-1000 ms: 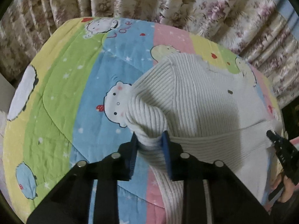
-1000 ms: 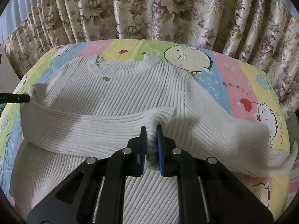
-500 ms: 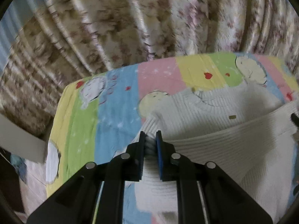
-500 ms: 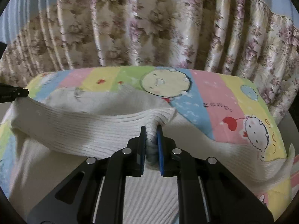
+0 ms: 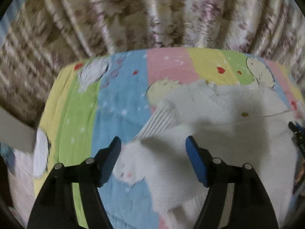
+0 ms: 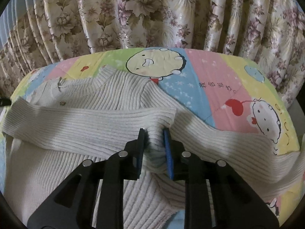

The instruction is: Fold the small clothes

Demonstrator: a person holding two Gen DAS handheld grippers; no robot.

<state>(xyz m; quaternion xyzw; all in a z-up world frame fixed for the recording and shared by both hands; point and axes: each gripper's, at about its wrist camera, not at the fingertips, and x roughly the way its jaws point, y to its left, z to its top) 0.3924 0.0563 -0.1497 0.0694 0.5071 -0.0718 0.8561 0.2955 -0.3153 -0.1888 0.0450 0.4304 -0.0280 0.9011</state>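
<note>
Sweater: cream ribbed knit, lying across the centre and left of the right wrist frame on the quilt; hem edge folded up over the chest, one sleeve trailing to lower right.

Left gripper: spread wide, holding nothing; half a second ago it pinched the fold's left corner, which now lies blurred between its fingers.

Right gripper: still pinching a bunched ridge of the fold, though its fingers stand wider apart than before.

Reading: fold laid down, release under way.

Curtain: floral, top of frame.
</note>
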